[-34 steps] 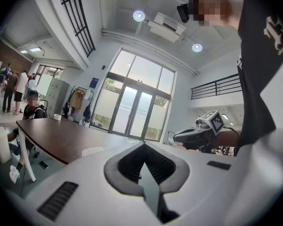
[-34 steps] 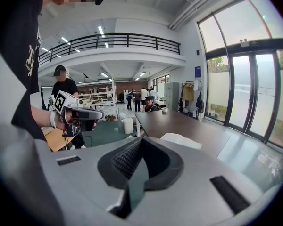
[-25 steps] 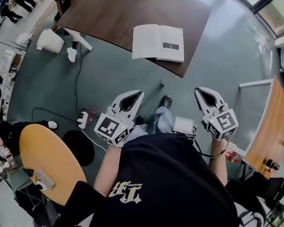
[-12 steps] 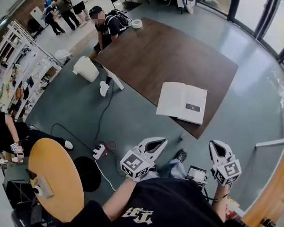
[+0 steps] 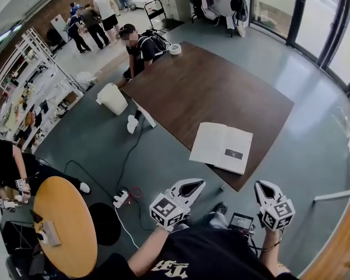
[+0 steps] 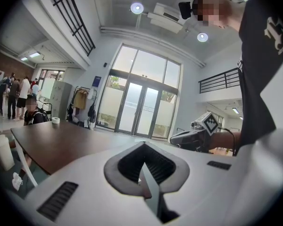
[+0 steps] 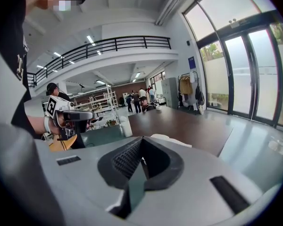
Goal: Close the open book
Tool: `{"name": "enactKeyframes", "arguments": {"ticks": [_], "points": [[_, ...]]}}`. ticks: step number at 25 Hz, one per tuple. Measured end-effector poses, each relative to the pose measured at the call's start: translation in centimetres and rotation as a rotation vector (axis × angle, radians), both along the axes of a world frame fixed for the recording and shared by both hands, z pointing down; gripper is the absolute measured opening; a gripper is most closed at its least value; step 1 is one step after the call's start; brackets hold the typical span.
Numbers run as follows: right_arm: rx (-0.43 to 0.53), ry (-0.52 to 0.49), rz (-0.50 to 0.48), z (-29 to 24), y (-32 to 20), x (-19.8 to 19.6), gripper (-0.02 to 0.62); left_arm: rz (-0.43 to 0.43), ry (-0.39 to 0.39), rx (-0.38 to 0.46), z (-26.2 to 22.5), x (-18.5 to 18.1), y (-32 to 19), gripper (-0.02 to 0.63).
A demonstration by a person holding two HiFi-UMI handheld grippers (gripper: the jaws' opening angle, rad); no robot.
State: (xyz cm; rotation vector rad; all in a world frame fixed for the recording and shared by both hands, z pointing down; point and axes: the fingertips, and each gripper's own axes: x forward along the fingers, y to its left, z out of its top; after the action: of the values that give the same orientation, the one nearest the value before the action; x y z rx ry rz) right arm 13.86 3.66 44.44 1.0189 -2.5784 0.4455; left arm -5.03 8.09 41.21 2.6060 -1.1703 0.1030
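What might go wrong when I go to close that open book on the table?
The book lies by the near corner of the table; a shove might slide it off. The left gripper and right gripper are both shut, so lifting a page may be fiddly. The cable and power strip on the floor could catch a foot.

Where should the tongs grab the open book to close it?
Probably the outer edge of its right-hand page, coming from the right. The book lies flat and open by the table's corner, so that edge can lift and fold over the middle.
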Motion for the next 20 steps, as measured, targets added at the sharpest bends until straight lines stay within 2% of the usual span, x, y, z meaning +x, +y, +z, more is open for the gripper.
{"name": "enactKeyframes", "arguments": {"ticks": [3, 11, 20], "points": [[-0.023, -0.002, -0.03, 0.8, -0.5, 0.4, -0.014, -0.008, 0.0, -0.004, 0.2, 0.9, -0.6, 0.006], [0.013, 0.023, -0.113, 0.3, -2.1, 1.9, -0.014, -0.022, 0.016, -0.009, 0.4, 4.0, -2.2, 0.006], [0.05, 0.017, -0.137, -0.3, -2.7, 3.7, -0.014, -0.034, 0.017, -0.013, 0.6, 6.6, -2.9, 0.006]]}}
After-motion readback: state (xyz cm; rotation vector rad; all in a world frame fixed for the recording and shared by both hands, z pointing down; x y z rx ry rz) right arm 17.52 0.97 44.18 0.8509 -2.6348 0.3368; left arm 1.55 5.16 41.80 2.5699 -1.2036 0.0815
